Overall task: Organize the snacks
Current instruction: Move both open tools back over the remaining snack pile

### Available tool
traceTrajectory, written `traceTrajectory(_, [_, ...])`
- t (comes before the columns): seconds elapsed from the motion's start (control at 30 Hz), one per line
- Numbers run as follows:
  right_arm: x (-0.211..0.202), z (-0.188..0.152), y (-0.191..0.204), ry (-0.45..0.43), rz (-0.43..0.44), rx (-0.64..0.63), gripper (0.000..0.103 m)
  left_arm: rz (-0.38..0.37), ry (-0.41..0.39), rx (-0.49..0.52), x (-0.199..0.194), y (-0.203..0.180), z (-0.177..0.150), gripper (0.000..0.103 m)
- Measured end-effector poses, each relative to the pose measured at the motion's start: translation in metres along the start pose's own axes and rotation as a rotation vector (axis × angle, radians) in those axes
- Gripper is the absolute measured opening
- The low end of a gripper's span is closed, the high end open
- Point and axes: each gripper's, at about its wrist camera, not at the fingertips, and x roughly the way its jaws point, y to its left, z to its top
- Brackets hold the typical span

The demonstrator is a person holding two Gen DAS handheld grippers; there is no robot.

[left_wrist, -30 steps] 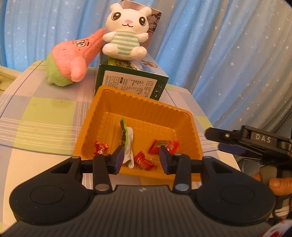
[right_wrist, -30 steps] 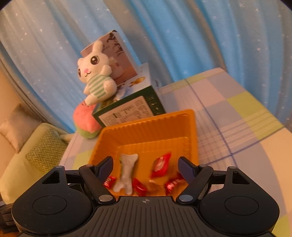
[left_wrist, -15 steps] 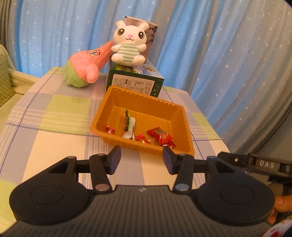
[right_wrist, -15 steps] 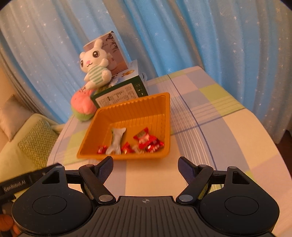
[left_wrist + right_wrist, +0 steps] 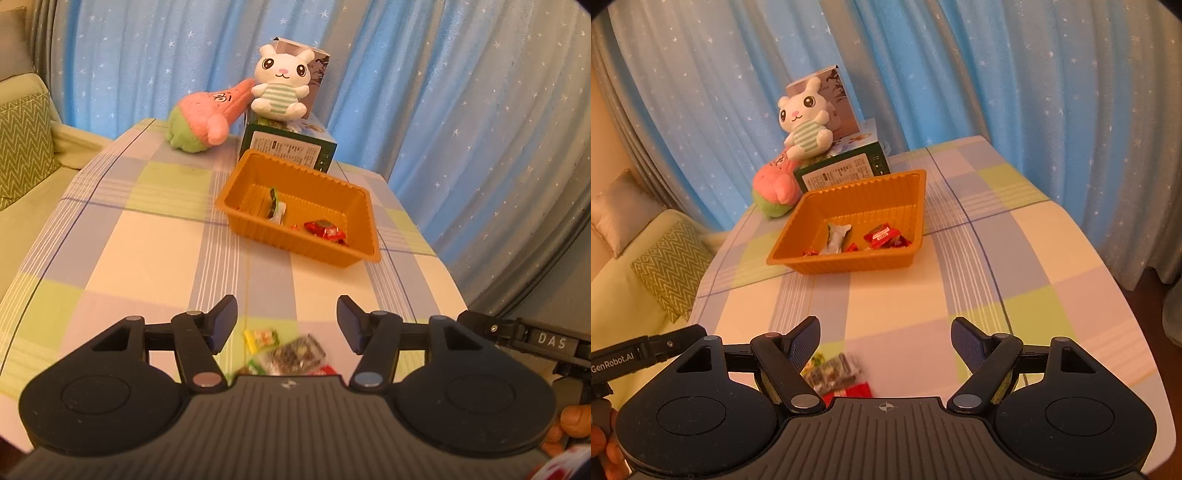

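Observation:
An orange tray [image 5: 255,236] [image 5: 857,264] sits mid-table and holds several red-wrapped candies [image 5: 325,229] [image 5: 882,235] and a white-and-green packet [image 5: 276,209] [image 5: 837,238]. A small pile of loose snack packets [image 5: 291,352] [image 5: 834,371] lies on the tablecloth near the front edge. My left gripper [image 5: 287,321] is open and empty, just above that pile. My right gripper [image 5: 885,343] is open and empty, with the pile by its left finger.
Behind the tray stand a green box [image 5: 290,147] [image 5: 846,171] with a white bunny plush [image 5: 280,88] [image 5: 805,118] on it and a pink-and-green plush [image 5: 203,118] [image 5: 774,188]. A sofa with a zigzag cushion [image 5: 22,147] [image 5: 670,266] is left of the table. Blue curtains hang behind.
Both grippers have pulled back from the tray toward the table's front edge. The loose snack pile has come into view under them. Both stay open and empty.

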Motion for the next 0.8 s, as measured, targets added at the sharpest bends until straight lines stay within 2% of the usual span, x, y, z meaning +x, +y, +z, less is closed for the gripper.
traceTrajectory(0.37, [-0.022,-0.038,-0.001,0.034,-0.013,0.012,0.078,0.025,0.050,0.021,-0.017,0.006,-0.038,0.058])
traceTrajectory(0.8, [-0.022,-0.057,-0.001,0.074,-0.015,0.012,0.078,0.044,0.083,0.022,-0.018,0.013,-0.052,0.060])
